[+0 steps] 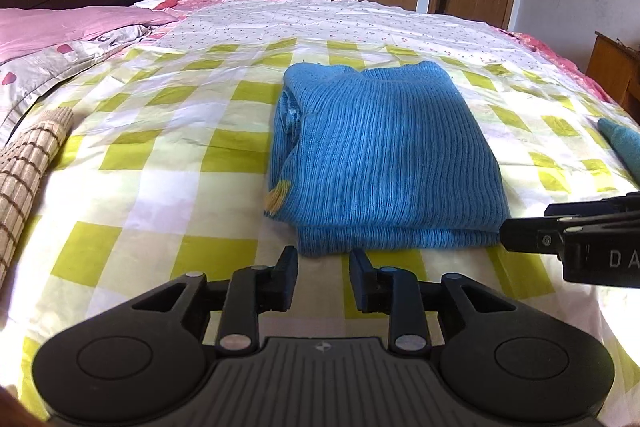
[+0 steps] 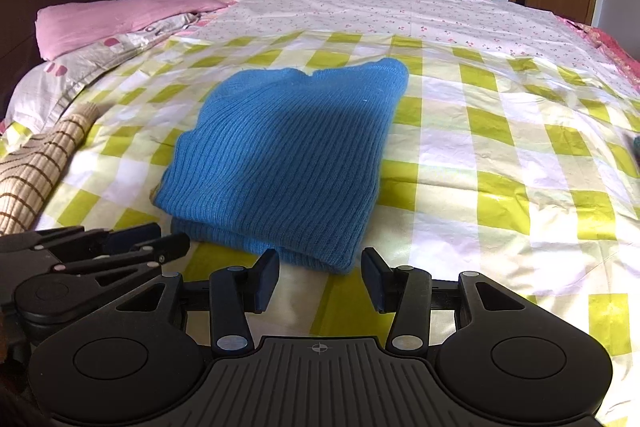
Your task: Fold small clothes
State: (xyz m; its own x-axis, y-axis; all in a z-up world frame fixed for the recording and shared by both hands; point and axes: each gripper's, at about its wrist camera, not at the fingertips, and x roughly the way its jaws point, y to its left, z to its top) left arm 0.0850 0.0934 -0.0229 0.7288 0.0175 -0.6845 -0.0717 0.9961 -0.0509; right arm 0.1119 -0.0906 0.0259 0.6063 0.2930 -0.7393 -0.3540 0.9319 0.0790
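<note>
The left gripper and right gripper hang with jaws apart and empty, just short of the folded blue sweater on the checked sheet. A stray nudge could undo its near edge. A rolled mat lies far left, clear.

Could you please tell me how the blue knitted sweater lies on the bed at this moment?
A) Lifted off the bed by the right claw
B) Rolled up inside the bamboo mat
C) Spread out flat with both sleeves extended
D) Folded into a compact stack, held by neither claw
D: the blue knitted sweater rests folded in layers on the checked sheet, just beyond the empty left claw and right claw.
</note>
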